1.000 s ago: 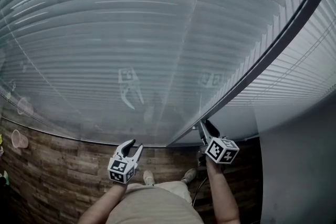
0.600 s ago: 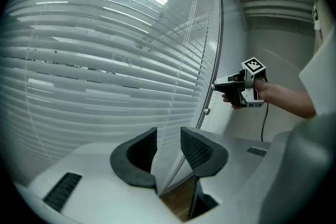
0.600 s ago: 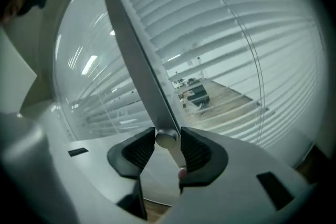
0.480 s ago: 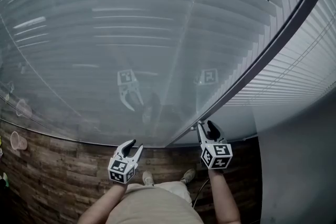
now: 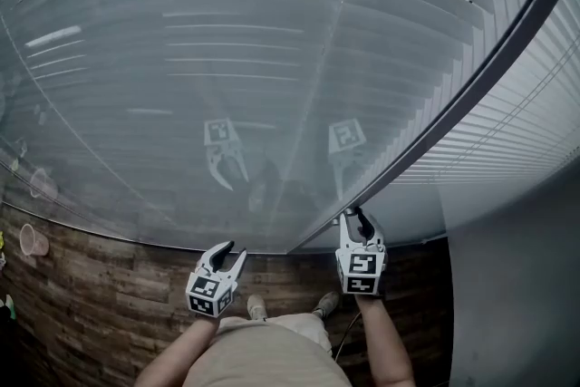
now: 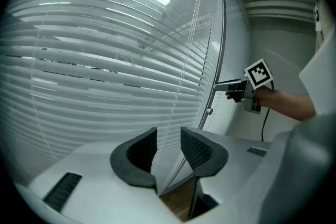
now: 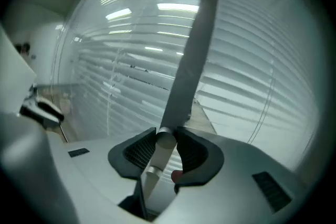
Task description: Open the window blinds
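A glass pane fills the view, with the pale window blinds (image 5: 272, 41) lowered behind it, slat over slat. A dark frame (image 5: 489, 68) runs down the pane from the far right to the near middle. A wood-plank floor (image 5: 109, 276) lies below. The right tool (image 5: 355, 215) is at the foot of that frame. Its jaws have just been closing and are clamped on a pale round rod (image 7: 160, 152), which stands between the pads. To its left, well apart from it, the left tool (image 5: 235, 251) is close to the glass, jaws apart, with nothing between them.
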